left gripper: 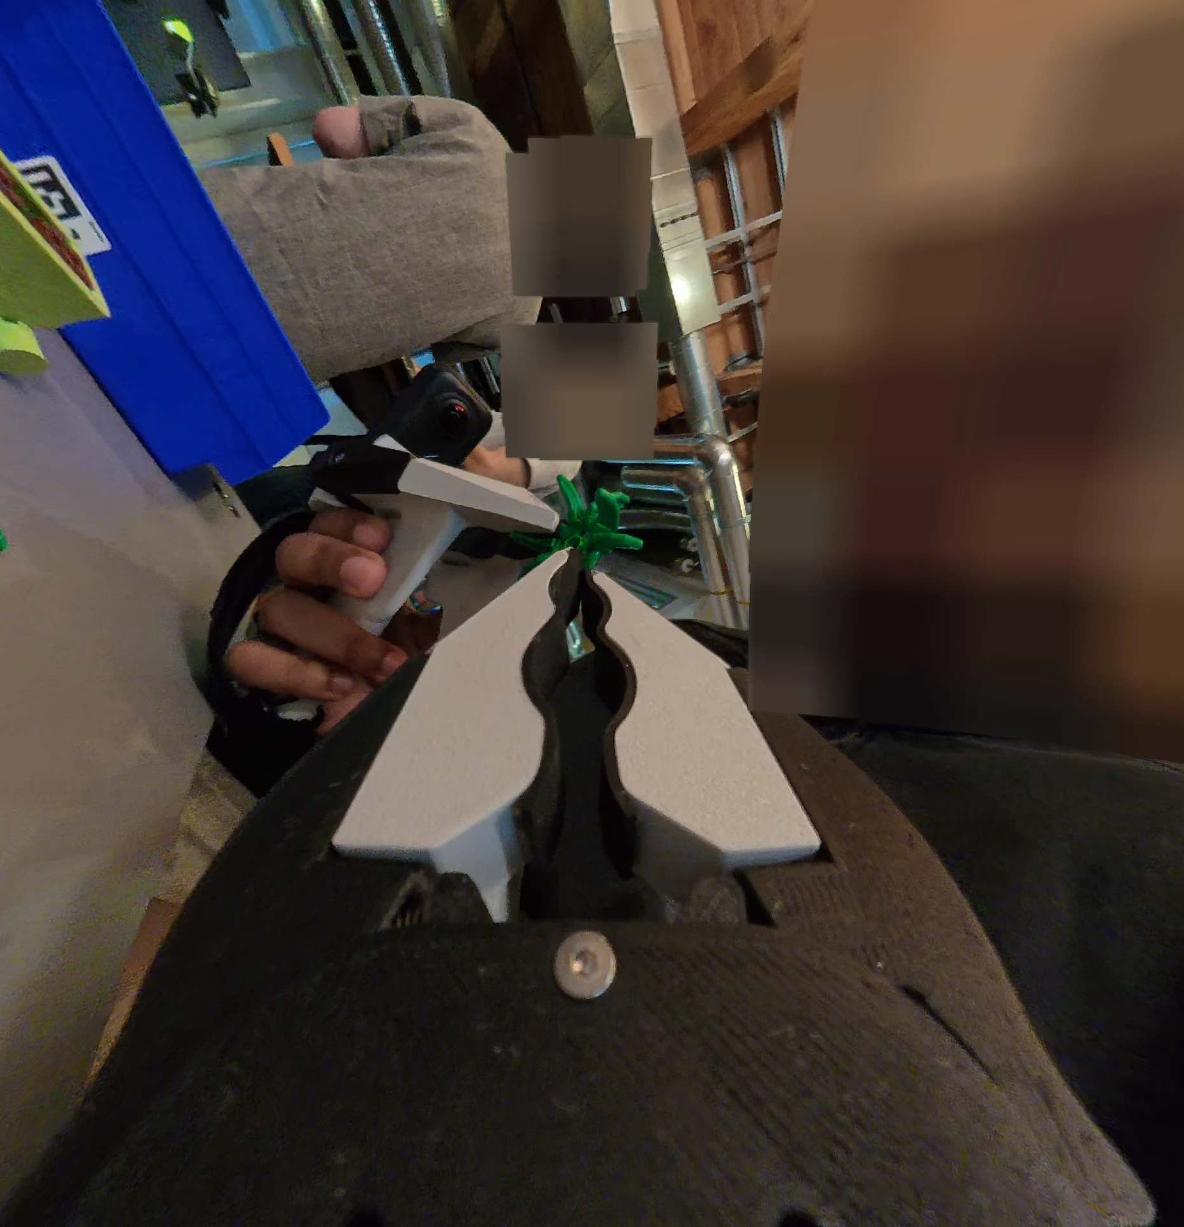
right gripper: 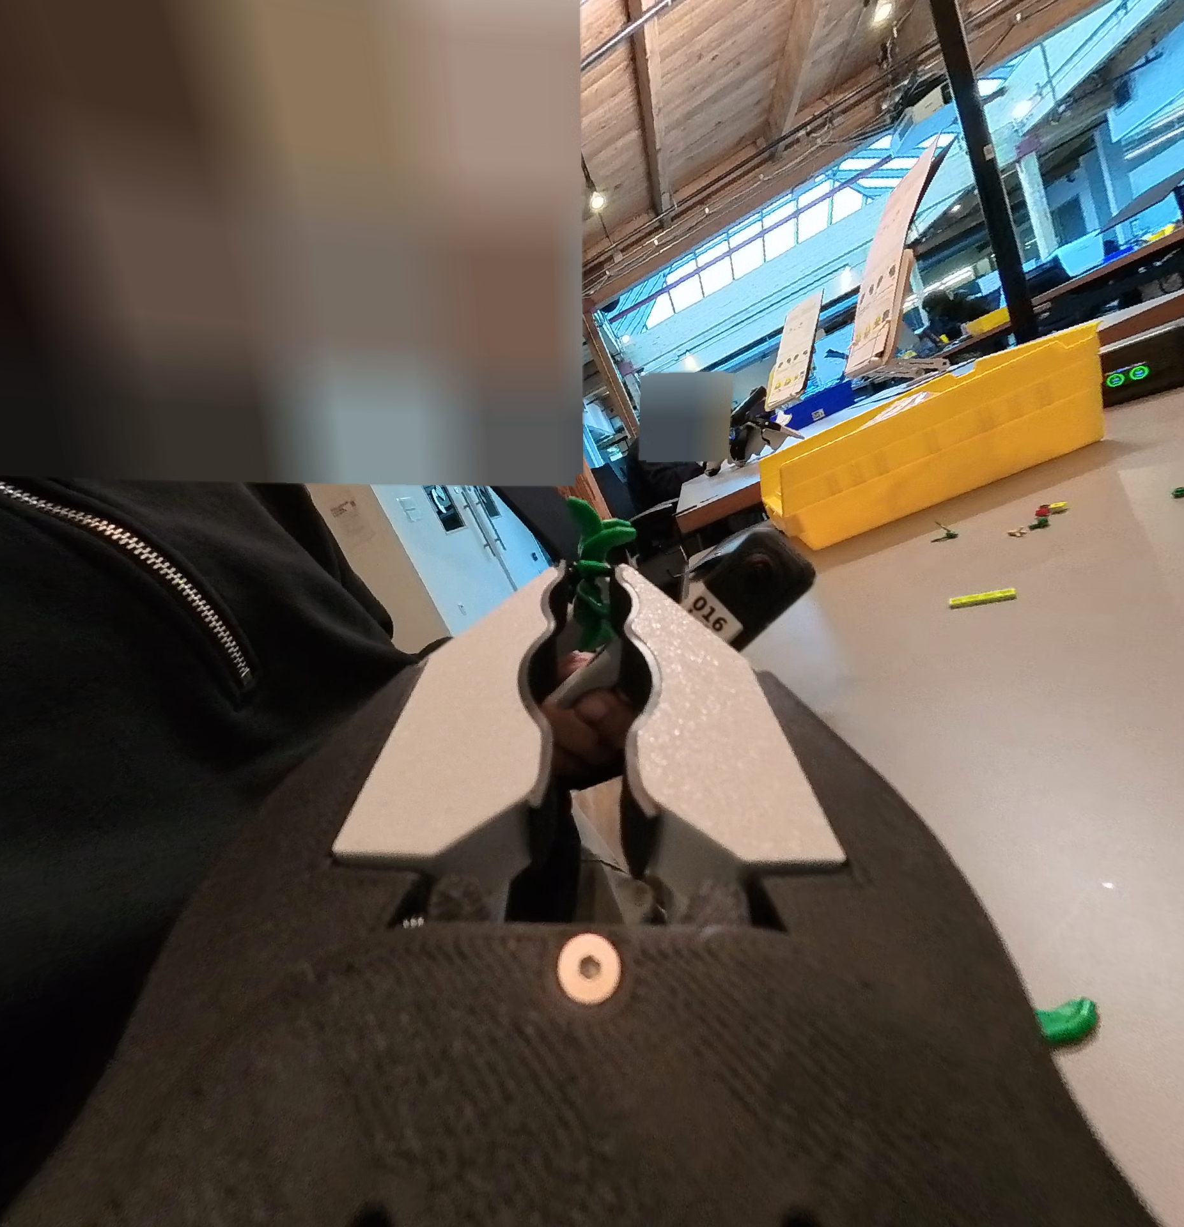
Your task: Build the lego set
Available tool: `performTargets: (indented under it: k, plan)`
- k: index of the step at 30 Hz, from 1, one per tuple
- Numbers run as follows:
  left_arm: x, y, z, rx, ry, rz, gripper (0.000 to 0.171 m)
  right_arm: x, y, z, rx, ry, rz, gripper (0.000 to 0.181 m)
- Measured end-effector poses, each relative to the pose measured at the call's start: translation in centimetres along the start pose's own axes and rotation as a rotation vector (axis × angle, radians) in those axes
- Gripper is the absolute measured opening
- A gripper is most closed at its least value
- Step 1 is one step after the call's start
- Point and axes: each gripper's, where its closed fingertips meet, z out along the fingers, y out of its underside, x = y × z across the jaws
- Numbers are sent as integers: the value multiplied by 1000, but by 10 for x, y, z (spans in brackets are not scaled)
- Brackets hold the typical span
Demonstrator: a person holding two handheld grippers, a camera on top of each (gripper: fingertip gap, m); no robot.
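A green Lego plant piece (left gripper: 592,524) with several leaves is held in the air between both grippers. My left gripper (left gripper: 579,564) is shut on its lower stem at the fingertips. My right gripper (left gripper: 549,523) comes in from the left in the left wrist view and touches the leaves with its tip. In the right wrist view my right gripper (right gripper: 592,579) is closed around the green plant piece (right gripper: 596,538), whose leaves stick up past the tips. A hand shows through the gap behind the fingers.
A yellow bin (right gripper: 941,451) stands on the grey table (right gripper: 974,763), with loose pieces near it: a lime bar (right gripper: 981,597), small bits (right gripper: 1041,518) and a green piece (right gripper: 1067,1019). A blue bin (left gripper: 144,265) and a lime-green build (left gripper: 25,252) are at the left. The tips of both grippers are at nearly the same place.
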Motion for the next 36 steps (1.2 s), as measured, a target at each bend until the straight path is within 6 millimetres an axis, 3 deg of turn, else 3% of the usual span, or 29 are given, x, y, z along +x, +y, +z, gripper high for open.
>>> performTargets:
  k: [27, 36]
  plan:
    - [-17, -1, 3, -88, -425, 492, 0, 8, -2, -6, 14, 37, 65, 7]
    - [-14, -9, 2, -27, -431, 508, 8, 14, -2, -9, 9, 83, 64, 6]
